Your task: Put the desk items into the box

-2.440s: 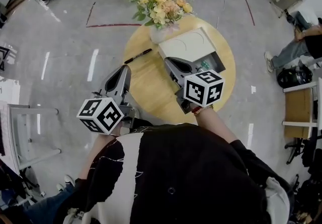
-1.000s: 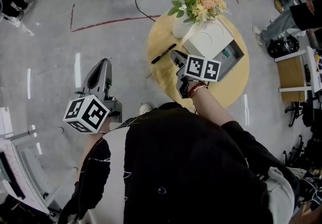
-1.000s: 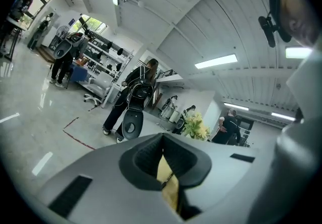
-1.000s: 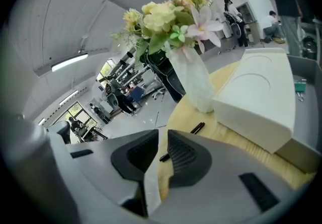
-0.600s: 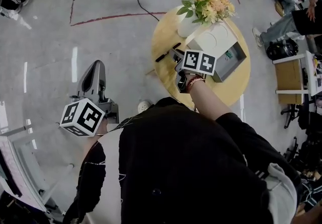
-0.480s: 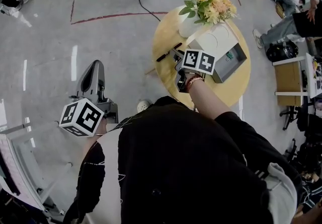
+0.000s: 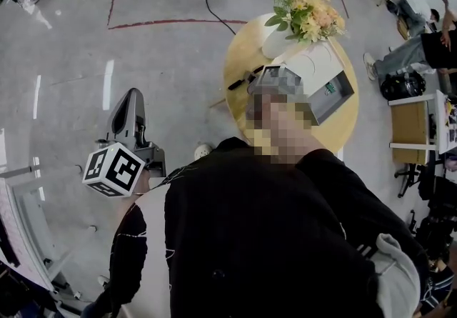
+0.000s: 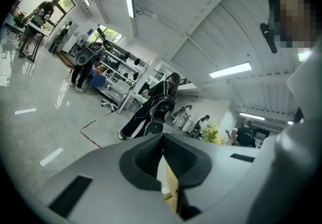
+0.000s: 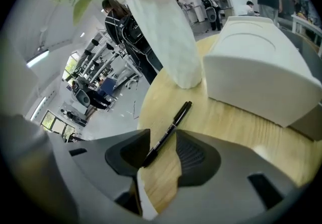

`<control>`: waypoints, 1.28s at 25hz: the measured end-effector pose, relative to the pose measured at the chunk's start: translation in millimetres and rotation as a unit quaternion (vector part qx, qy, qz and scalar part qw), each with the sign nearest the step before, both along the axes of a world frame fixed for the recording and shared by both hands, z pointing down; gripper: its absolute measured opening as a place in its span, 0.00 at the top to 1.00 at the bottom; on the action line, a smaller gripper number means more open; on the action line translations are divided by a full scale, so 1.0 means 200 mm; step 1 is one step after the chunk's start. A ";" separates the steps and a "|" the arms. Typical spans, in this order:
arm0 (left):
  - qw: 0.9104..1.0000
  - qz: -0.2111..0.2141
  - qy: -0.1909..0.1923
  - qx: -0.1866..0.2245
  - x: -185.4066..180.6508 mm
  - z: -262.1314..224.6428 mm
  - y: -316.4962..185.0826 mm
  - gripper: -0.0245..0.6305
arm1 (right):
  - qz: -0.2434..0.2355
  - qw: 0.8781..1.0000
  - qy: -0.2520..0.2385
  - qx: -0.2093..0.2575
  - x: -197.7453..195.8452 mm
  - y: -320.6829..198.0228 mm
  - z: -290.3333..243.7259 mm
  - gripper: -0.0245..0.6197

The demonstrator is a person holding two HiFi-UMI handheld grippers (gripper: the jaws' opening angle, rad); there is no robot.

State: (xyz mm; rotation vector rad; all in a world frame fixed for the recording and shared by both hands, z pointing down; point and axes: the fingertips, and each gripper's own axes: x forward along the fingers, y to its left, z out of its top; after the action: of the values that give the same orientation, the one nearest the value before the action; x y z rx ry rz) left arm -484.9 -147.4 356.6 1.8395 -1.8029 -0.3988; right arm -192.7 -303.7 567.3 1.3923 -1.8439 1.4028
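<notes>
The right claw (image 9: 162, 143) is opening around the pen (image 9: 169, 128), not holding it. A crooked pinch could roll it off the table (image 9: 236, 132). The left claw (image 8: 162, 140) is shut, empty.

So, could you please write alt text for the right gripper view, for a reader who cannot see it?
The right gripper has its jaws opening over a black pen that lies on the round wooden table, its near end between them. Behind the pen stand a white vase of flowers and the white lid of the box.
</notes>
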 end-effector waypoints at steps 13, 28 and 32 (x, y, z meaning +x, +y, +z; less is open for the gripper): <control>1.000 -0.020 -0.004 -0.005 -0.01 0.00 0.03 0.95 | 0.097 0.991 0.074 -0.059 0.06 -0.05 0.07 0.63; 0.999 -0.043 -0.010 -0.007 -0.02 -0.01 0.12 0.95 | 0.058 0.981 0.181 -0.026 0.06 -0.12 0.11 0.71; 0.999 -0.045 -0.010 -0.008 -0.01 -0.01 0.13 0.95 | 0.063 0.980 0.187 -0.028 0.09 -0.12 0.11 0.78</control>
State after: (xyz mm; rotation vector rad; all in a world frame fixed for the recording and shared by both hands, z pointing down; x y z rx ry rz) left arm -487.4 -120.4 354.9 1.7621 -1.9007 -0.3996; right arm -174.9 -326.9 589.2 1.6382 -1.4878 1.1424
